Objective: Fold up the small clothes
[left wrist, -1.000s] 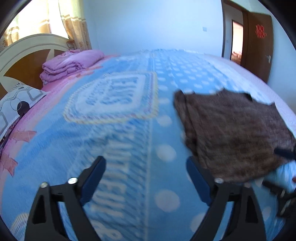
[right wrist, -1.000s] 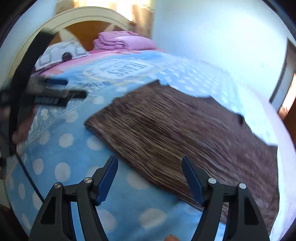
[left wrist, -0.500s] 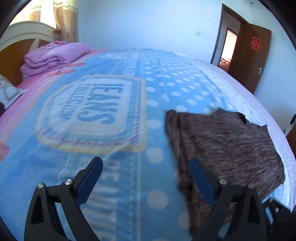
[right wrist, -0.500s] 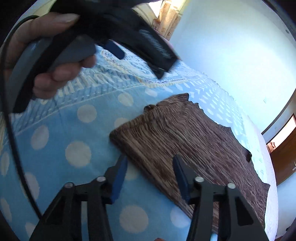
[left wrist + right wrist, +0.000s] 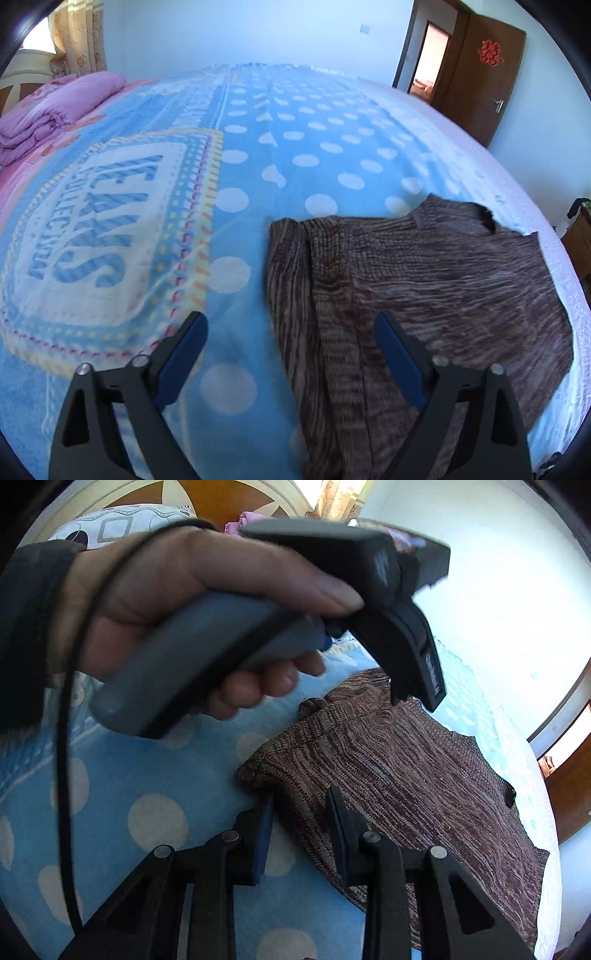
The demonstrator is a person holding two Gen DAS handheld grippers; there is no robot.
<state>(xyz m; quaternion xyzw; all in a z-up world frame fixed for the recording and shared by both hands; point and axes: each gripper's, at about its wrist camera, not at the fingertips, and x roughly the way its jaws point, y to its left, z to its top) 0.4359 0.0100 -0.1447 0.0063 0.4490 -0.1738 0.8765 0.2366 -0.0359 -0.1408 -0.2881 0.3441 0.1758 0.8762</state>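
A brown knitted garment (image 5: 424, 280) lies flat on the blue polka-dot blanket (image 5: 280, 155), its left side folded into a strip. My left gripper (image 5: 291, 354) is open and hovers above the garment's near left edge, its right finger over the cloth. In the right wrist view the garment (image 5: 406, 775) fills the centre and right. My right gripper (image 5: 299, 830) has narrowed around the garment's near left corner, with cloth between the fingers; a gap still shows. The left hand and its gripper body (image 5: 221, 620) hang above the garment.
A folded pink quilt (image 5: 55, 110) lies at the far left by the headboard (image 5: 192, 502). A patterned pillow (image 5: 122, 520) lies near it. A brown door (image 5: 480, 70) stands open at the back right. The bed's right edge (image 5: 561, 258) runs just beyond the garment.
My right gripper has moved in onto the garment's near corner and its fingers have closed much narrower. My left gripper has moved right over the garment's left edge, still open.
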